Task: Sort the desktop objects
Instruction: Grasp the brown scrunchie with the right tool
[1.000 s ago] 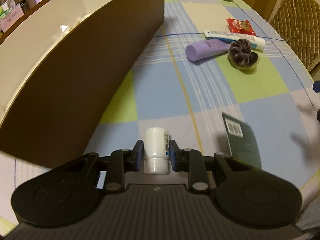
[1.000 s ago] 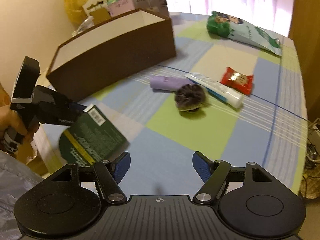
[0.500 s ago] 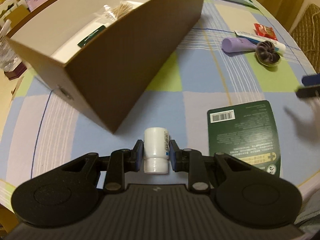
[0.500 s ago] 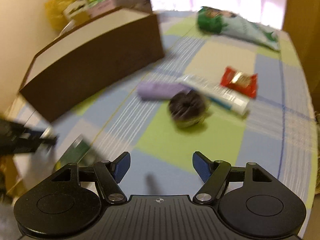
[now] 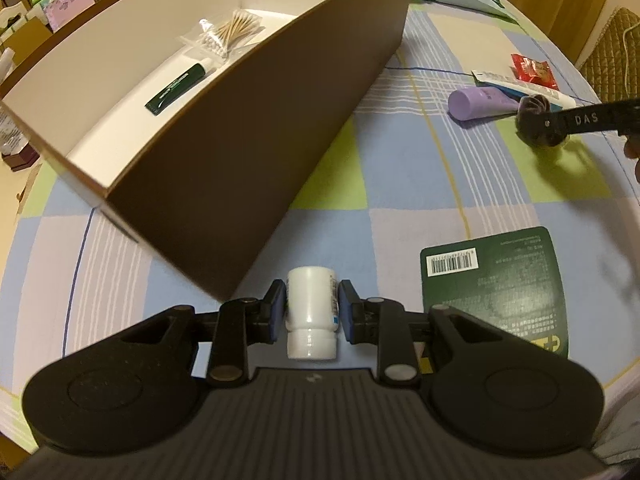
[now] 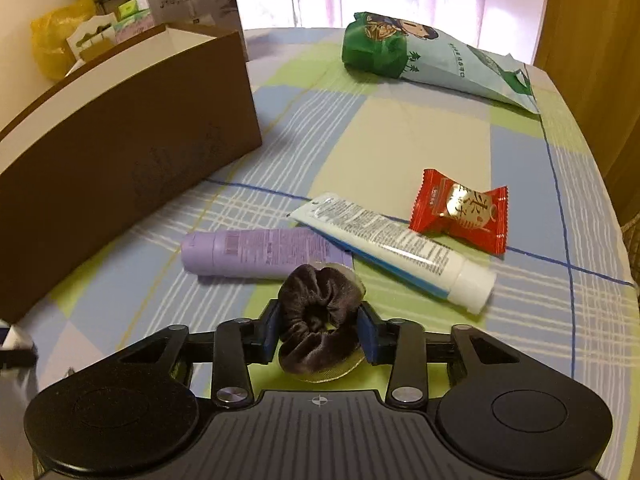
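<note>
My left gripper (image 5: pixel 311 312) is shut on a small white bottle (image 5: pixel 309 292), held above the checked tablecloth just off the near corner of the brown box (image 5: pixel 240 128). In the right wrist view a dark brown velvet scrunchie (image 6: pixel 316 312) lies on the cloth between the blue pads of my right gripper (image 6: pixel 320 332). Its jaws are closing, and both pads touch the scrunchie's sides. The left wrist view shows that same gripper as a black bar over the scrunchie (image 5: pixel 536 132) at the far right.
Inside the white-lined box lie cotton swabs (image 5: pixel 230 32) and a dark green tube (image 5: pixel 180 88). A purple tube (image 6: pixel 256 254), a white tube (image 6: pixel 400 248) and a red candy (image 6: pixel 460 212) lie beyond the scrunchie. A green packet (image 5: pixel 496 284) lies flat; a green bag (image 6: pixel 420 56) sits far back.
My right gripper came forward and down to the scrunchie and its jaws narrowed around it. The left gripper drifted, bringing the box's inside into view, with the bottle still held.
</note>
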`<state>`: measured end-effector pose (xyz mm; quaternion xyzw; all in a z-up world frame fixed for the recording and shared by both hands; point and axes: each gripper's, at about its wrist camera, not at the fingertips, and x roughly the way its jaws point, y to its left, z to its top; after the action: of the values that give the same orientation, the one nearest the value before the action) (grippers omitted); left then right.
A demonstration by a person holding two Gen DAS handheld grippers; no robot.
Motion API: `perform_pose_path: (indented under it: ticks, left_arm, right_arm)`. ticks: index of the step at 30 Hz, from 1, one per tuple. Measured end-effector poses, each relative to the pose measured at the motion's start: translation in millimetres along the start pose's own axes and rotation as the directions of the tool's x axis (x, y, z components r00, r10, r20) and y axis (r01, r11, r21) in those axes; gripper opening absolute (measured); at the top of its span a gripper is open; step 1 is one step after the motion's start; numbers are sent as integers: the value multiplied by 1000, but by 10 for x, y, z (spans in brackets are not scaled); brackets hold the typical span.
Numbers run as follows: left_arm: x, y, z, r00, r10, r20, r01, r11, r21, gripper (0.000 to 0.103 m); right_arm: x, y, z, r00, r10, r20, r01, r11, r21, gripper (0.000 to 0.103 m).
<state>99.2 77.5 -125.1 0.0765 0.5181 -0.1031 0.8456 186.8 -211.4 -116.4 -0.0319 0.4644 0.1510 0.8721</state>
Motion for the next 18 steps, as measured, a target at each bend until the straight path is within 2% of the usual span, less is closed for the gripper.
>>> perform_pose_path:
  ticks: [4, 7, 12, 18]
  left_arm:
    - [-4, -15, 20, 1000, -16, -12, 16, 999, 29, 22]
    - [-30, -8, 33, 997, -69, -37, 69, 997, 23, 22]
    - [-234, -24, 85, 992, -120, -24, 121, 991, 50, 22]
    - [-650, 32, 344, 985, -162, 61, 153, 980, 124, 22]
  right_arm:
    - [-150, 24, -128, 999, 27, -35, -27, 1000, -2, 25]
    - [-323, 32, -239, 997, 62, -53, -61, 998, 23, 15]
    - [-652, 83, -307, 993, 107, -49, -104, 993, 54, 14]
    - [-939, 300, -73, 990, 139, 8, -139, 990, 33, 14]
